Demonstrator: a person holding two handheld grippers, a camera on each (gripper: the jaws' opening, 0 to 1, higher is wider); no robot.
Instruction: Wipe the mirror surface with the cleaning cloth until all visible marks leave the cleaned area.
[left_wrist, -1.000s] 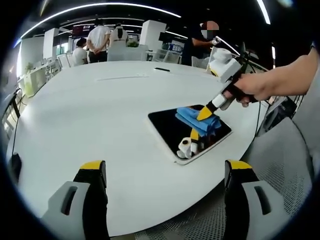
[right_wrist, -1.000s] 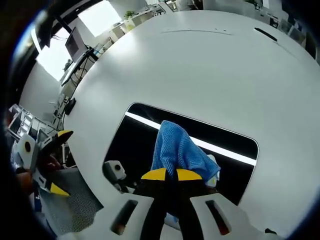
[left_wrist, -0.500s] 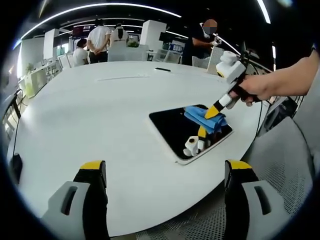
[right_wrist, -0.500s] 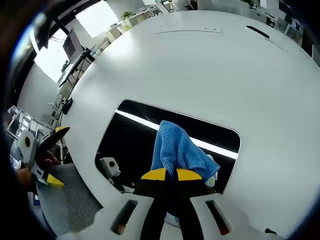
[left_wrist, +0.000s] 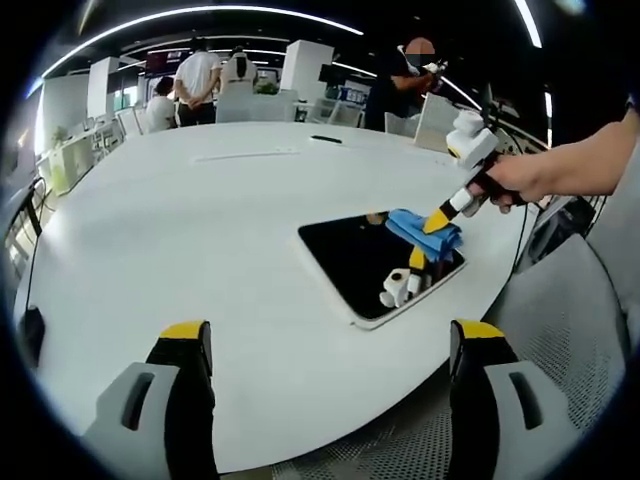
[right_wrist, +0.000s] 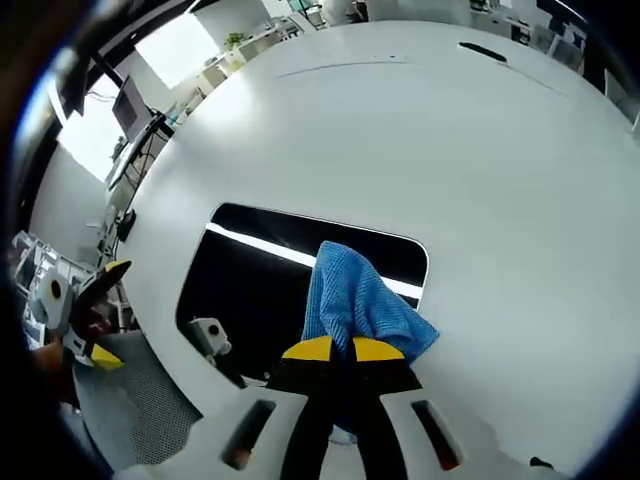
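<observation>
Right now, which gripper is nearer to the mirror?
Right. The right gripper is over the mirror's far edge, its jaws shut on the blue cloth that it presses there. The left gripper hangs open, back off the table's near edge.

Count of items — one mirror (left_wrist: 372, 262), one blue cloth (right_wrist: 360, 302), one round white table (left_wrist: 190, 230), two grippers (left_wrist: 330, 345) (right_wrist: 337, 349), one chair (left_wrist: 575, 350) — four people (left_wrist: 196, 82) behind.

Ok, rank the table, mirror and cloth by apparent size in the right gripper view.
1. Round white table, largest.
2. Dark rectangular mirror.
3. Blue cleaning cloth, smallest; it sits nearest the camera, yet looks smaller than the mirror.
</observation>
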